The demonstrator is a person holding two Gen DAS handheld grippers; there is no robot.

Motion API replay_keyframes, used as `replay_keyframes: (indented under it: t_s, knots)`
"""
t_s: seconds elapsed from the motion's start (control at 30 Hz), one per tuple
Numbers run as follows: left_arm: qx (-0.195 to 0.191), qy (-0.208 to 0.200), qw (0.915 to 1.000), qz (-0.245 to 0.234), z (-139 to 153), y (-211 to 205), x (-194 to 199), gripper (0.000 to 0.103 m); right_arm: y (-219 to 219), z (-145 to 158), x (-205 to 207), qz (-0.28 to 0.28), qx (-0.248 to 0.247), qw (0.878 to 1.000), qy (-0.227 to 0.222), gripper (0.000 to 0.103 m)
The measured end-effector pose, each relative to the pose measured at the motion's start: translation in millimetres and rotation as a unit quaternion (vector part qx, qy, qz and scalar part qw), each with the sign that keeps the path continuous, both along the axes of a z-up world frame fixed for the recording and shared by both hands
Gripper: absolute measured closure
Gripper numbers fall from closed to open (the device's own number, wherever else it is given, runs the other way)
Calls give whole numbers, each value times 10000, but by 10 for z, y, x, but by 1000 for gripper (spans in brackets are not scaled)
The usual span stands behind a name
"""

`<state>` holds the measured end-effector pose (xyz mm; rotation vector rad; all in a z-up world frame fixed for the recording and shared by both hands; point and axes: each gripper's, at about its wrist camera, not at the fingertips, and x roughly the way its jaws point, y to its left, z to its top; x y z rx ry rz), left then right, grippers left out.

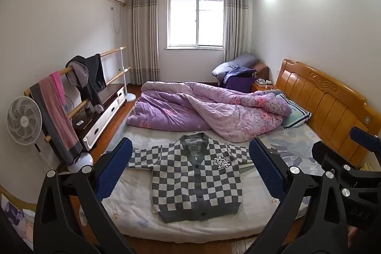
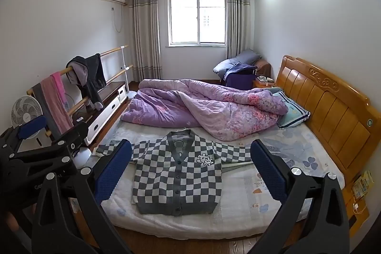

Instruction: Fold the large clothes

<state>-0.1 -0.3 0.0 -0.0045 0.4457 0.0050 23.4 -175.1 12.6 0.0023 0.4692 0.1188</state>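
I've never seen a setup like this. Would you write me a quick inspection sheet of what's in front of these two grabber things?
Surface: bed, pale sheet, wooden headboard on the right.
Job's things: checkered cardigan flat, buttoned, sleeves spread.
Clutter: purple quilt bunched behind it; pillow.
Grippers: left gripper and right gripper both open, above the bed's near edge, holding nothing.
Cables: cord by the bed's right side.
Surroundings: fan, clothes rack, window.

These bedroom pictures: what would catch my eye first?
A grey-and-white checkered cardigan lies spread flat, buttoned, on the near part of the bed. Behind it a purple floral quilt sits bunched up. Both blue-padded tongs, left and right, hover open, holding nothing.
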Motion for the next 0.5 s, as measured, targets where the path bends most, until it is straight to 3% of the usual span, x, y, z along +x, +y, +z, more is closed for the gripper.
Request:
replay_keyframes:
  t_s: [0.5]
  knots:
    - [20, -27, 10000, -18, 46, 17, 33, 5, -104, 85, -51, -80, -45, 10000, -33, 7]
